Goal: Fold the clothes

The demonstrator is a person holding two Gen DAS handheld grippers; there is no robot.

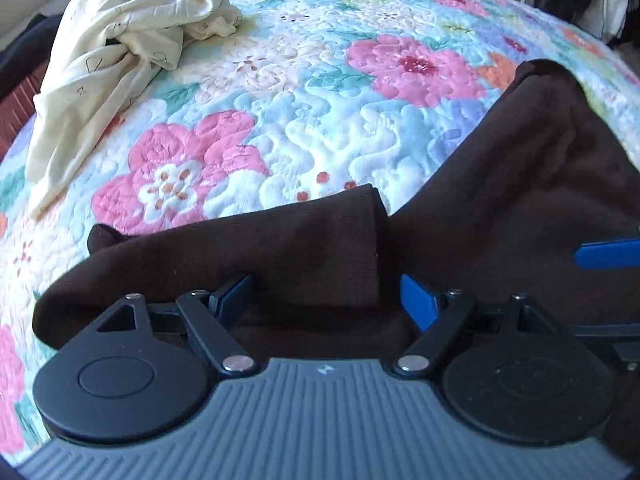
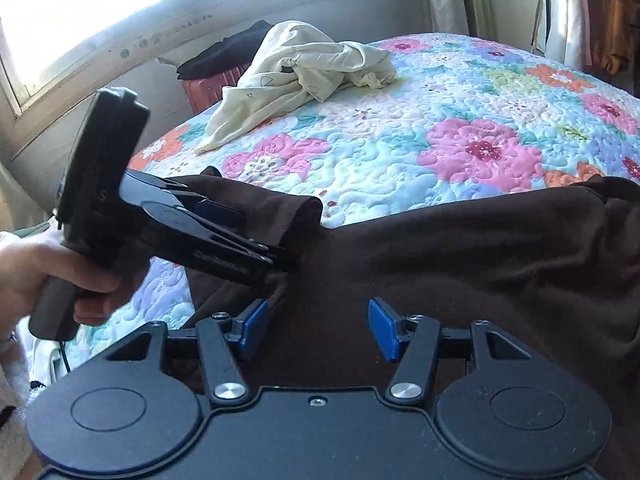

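Observation:
A dark brown garment [image 1: 500, 184] lies on the near edge of a flower-quilted bed [image 1: 304, 80]; its sleeve [image 1: 280, 248] stretches left. My left gripper [image 1: 328, 296] is open, its blue fingers on either side of the sleeve cuff. In the right wrist view the left gripper [image 2: 256, 236] reaches into the sleeve end [image 2: 296, 208], held by a hand. My right gripper [image 2: 316, 328] is open over the brown garment's body [image 2: 480, 248], blue fingers [image 2: 384, 328] apart. The right gripper's blue finger [image 1: 608, 252] shows at the right of the left wrist view.
A crumpled cream garment [image 1: 120, 56] lies at the bed's far left corner; it also shows in the right wrist view [image 2: 304, 76]. A dark cloth on a reddish case [image 2: 216, 76] stands beside the bed under the window. Clothes [image 2: 592, 32] hang at the far right.

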